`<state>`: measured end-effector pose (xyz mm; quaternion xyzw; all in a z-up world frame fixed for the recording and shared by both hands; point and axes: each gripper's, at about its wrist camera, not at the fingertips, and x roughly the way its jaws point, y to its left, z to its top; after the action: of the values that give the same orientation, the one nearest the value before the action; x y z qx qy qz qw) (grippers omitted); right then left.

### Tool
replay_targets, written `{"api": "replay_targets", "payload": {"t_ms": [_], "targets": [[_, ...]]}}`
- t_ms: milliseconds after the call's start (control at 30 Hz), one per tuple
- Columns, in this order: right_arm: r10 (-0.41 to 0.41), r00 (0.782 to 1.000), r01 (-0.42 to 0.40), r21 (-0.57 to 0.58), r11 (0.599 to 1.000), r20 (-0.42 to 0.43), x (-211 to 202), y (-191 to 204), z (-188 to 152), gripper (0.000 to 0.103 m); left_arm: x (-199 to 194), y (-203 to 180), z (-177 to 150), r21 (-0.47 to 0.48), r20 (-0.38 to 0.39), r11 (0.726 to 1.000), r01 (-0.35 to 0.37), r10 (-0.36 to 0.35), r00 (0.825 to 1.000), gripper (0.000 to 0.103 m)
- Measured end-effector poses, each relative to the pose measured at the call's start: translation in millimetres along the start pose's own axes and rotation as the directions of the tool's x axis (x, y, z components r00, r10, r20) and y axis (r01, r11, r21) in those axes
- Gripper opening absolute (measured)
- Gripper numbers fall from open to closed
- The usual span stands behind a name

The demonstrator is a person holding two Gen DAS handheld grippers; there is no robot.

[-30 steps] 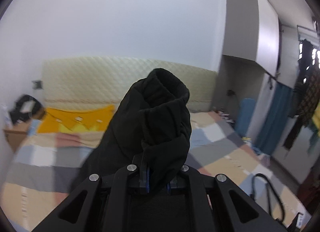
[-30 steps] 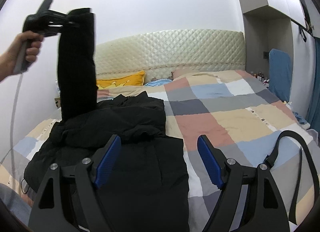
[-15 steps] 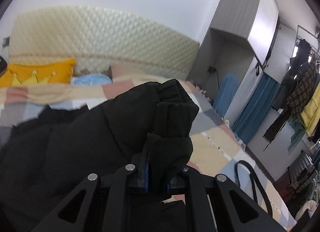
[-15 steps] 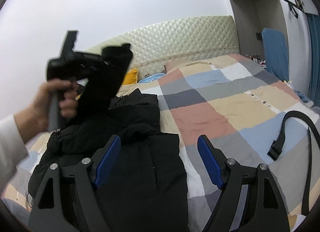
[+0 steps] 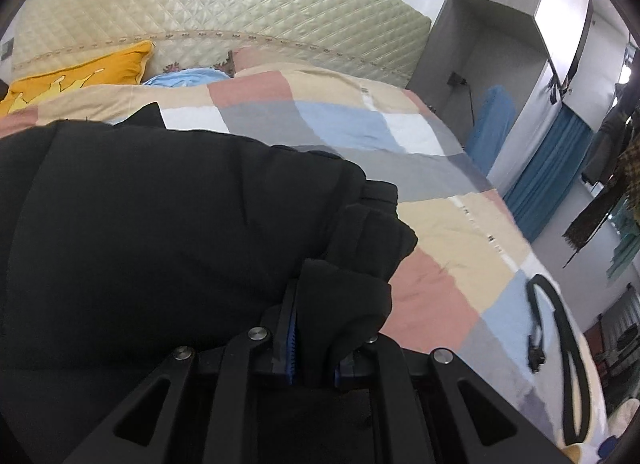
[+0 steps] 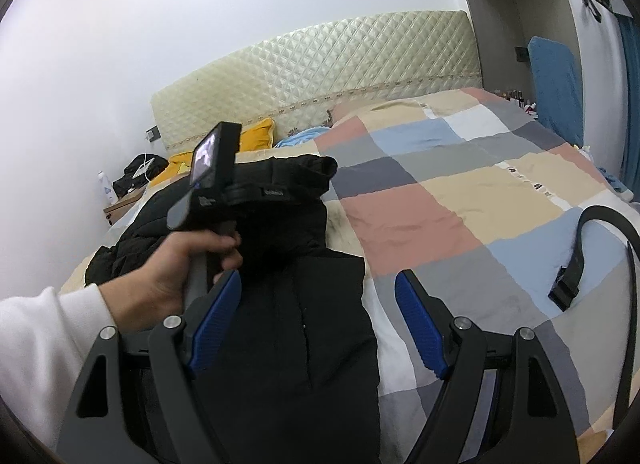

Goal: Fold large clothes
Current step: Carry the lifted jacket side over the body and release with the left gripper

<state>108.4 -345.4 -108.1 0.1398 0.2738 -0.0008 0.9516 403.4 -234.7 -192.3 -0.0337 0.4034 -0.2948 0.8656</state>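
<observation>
- A large black coat lies spread along the left side of a bed covered in a checked quilt of pink, beige, blue and grey squares.
- The left tool is clamped on the black cuff of one sleeve, holding it low over the body of the coat, near its right edge.
- In the right wrist view the person's left hand grips that tool's handle, and the sleeve stretches across the top of the coat.
- The right tool hovers above the lower part of the coat with its blue pads wide apart, gripping nothing.
- A black strap with a buckle lies on the quilt, well apart from the coat, toward the right edge of the bed.
- A yellow pillow sits against the quilted cream headboard.
- Risk, as a judgement: the puffy sleeve may spring back or slide off the coat when let go, since only the cuff is held and nothing presses the sleeve flat.
- Risk: letting go too near the coat's edge could let the cuff spill onto the quilt, leaving the fold crooked.
- Risk: the idle right tool could snag and drag the lower layers if it dips.
</observation>
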Motion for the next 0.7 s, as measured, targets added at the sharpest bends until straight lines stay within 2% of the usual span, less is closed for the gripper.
{"api": "replay_targets", "payload": {"t_ms": [333,367,433,500,533,700], "targets": [[0.014,1.000,-0.014,0.026,1.000,-0.007,3,-2,-3,0.079,-16,-8,0,0.050,0.018,0.999,-0.009,0.009,1.000,0.011],[0.015,1.000,-0.015,0.026,1.000,-0.002,2,-1,-3,0.079,-20,-11,1,0.058,0.022,0.998,-0.025,0.023,0.999,0.011],[0.016,1.000,-0.016,0.029,0.999,0.008,-1,-2,-3,0.079,-31,-22,2,0.096,0.068,0.990,-0.103,0.097,0.993,0.014],[0.011,1.000,-0.012,0.035,0.999,0.019,-6,-3,-3,0.079,-44,-36,3,0.120,0.134,0.970,-0.210,0.194,0.972,0.023],[0.008,1.000,-0.009,0.037,0.999,0.026,-8,-4,-3,0.079,-50,-41,5,0.119,0.153,0.966,-0.231,0.212,0.965,0.027],[-0.005,0.999,0.004,0.029,1.000,0.038,-10,-5,-3,0.079,-81,-49,14,0.094,0.175,0.968,-0.231,0.212,0.961,0.027]]}}
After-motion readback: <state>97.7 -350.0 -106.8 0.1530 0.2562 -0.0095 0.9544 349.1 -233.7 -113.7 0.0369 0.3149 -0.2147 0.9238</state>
